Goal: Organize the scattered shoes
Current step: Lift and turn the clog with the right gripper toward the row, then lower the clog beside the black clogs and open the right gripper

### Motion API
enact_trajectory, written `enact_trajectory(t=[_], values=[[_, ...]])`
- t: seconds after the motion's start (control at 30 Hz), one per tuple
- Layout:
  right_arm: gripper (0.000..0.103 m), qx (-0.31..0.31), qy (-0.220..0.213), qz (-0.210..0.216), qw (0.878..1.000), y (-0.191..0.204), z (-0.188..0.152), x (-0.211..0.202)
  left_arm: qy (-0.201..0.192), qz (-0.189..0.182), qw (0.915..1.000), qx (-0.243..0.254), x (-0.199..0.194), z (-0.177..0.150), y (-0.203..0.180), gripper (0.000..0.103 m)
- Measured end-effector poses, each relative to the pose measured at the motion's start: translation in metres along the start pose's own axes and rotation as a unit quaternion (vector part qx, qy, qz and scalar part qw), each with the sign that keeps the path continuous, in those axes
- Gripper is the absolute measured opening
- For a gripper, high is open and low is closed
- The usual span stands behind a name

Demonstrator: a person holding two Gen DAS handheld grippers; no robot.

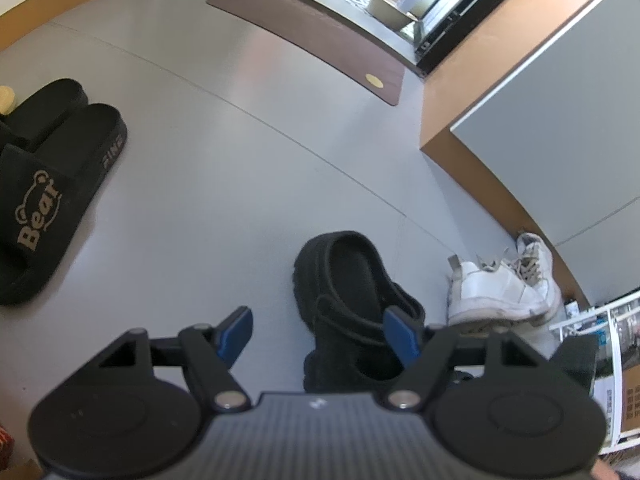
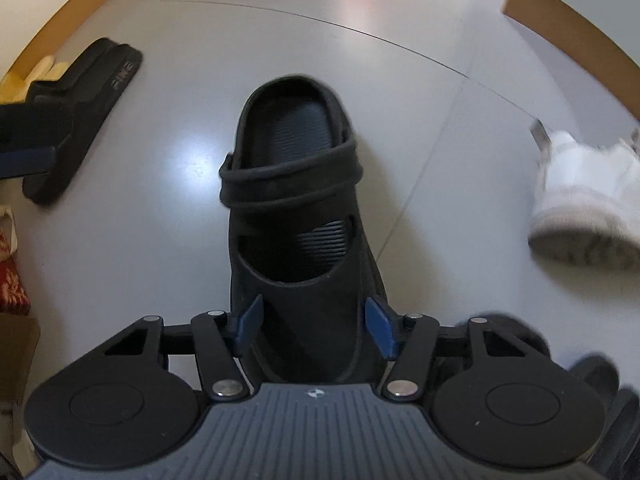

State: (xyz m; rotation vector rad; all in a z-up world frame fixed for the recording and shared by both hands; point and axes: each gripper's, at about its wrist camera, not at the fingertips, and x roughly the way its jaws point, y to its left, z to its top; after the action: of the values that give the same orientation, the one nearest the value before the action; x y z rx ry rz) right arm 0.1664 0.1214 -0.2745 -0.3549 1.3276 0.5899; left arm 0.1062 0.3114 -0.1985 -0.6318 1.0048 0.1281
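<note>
The right gripper (image 2: 314, 326) straddles the toe of the black rubber clog with a heel strap (image 2: 296, 208) on the grey floor (image 2: 420, 128), fingers spread, apparently not yet clamped. The step looks like picking it up; closing comes next. The left gripper (image 1: 318, 334) hangs wide, empty.

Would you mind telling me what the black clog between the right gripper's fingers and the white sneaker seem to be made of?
The black clog looks like moulded matte foam or rubber: seamless, with a ribbed footbed. The white sneaker appears to be smooth leather or synthetic, with stitched panels, fabric laces and a scuffed rubber-like sole; it is blurred in the right wrist view.
</note>
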Motion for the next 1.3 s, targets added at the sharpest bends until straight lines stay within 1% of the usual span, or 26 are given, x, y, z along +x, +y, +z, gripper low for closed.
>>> enact_trajectory(t=[0.03,0.1,0.13,0.17,0.23,0.33,0.43,0.5,0.57,0.63,0.8,0.93,1.07,1.2,1.3], values=[[0.061,0.004,-0.003,-0.001,1.0,0.0,-0.002,0.0,0.001,-0.001,1.0,0.001,0.0,0.0,0.0,0.075],[0.065,0.006,-0.014,0.007,1.0,0.0,-0.001,0.002,0.001,-0.001,1.0,0.001,0.0,-0.001,0.0,0.075],[0.072,0.008,-0.019,0.01,1.0,-0.001,0.0,0.003,0.001,-0.001,1.0,0.0,0.0,0.0,0.001,0.075],[0.081,0.009,-0.025,0.014,1.0,-0.001,0.001,0.004,0.0,0.0,1.0,-0.002,0.0,0.0,0.001,0.075],[0.093,0.011,-0.035,0.02,0.999,-0.001,0.003,0.006,-0.001,0.002,1.0,-0.004,0.0,0.0,0.002,0.075],[0.093,0.011,-0.03,0.008,0.999,0.001,0.012,0.017,-0.001,0.003,1.0,-0.006,0.001,0.001,0.003,0.075],[0.093,0.027,-0.028,0.008,0.999,0.002,0.019,0.025,0.001,0.002,1.0,-0.004,0.002,0.001,0.002,0.075],[0.093,0.044,-0.032,-0.004,0.999,0.002,0.021,0.033,0.001,0.002,1.0,-0.003,0.002,0.001,0.002,0.075],[0.091,0.07,-0.033,-0.001,0.997,0.003,0.018,0.036,0.002,0.001,1.0,-0.004,0.002,0.001,0.001,0.075],[0.09,0.093,-0.037,-0.01,0.995,0.007,0.011,0.034,0.002,0.001,1.0,-0.005,0.003,0.002,0.001,0.075],[0.089,0.136,-0.03,-0.016,0.99,0.015,-0.014,0.03,-0.003,-0.002,1.0,-0.006,0.0,0.005,0.002,0.075],[0.089,0.155,-0.025,-0.022,0.987,0.017,-0.037,0.026,-0.002,-0.005,1.0,-0.005,-0.001,0.005,0.002,0.075],[0.089,0.188,-0.01,-0.022,0.982,0.017,-0.048,0.021,-0.001,-0.008,1.0,-0.005,-0.001,0.005,0.002,0.075],[0.089,0.195,-0.008,-0.027,0.98,0.022,-0.06,0.018,0.002,-0.012,0.9999,-0.005,0.0,0.005,0.001,0.075],[0.089,0.217,-0.004,-0.033,0.976,0.02,-0.065,0.016,0.004,-0.015,0.9999,-0.002,0.001,0.005,0.0,0.075]])
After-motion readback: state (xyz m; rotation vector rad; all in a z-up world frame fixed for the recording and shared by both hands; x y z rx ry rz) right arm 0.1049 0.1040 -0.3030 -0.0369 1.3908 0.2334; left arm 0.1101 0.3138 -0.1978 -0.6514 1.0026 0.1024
